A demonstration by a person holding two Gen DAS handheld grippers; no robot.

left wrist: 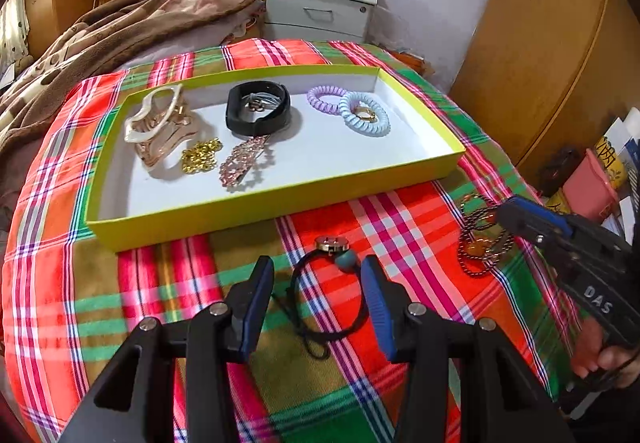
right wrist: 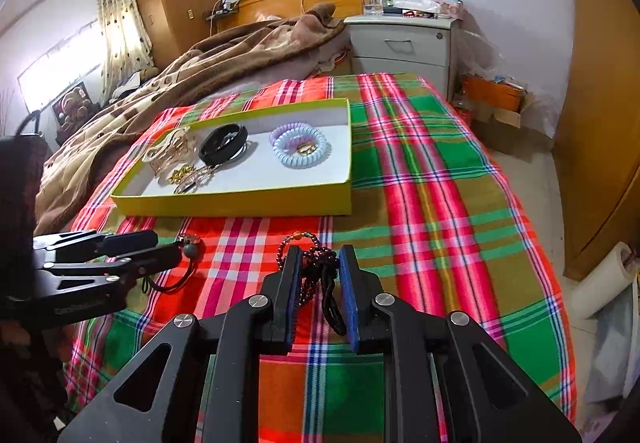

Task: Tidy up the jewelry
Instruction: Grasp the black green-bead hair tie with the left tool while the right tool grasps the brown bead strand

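On the plaid cloth [left wrist: 400, 227] over the bed, yellow tray [left wrist: 280, 203] already holds clips, coil ties, chain. Right tool [right wrist: 320, 275] pinching the dark bead necklace [right wrist: 316, 275], strands bunched between its pads. Left tool [left wrist: 318, 295] spread over the black hair tie [left wrist: 332, 299], nothing gripped. Risk: loose bead loops hang free, could snag cloth or slip out on lift.
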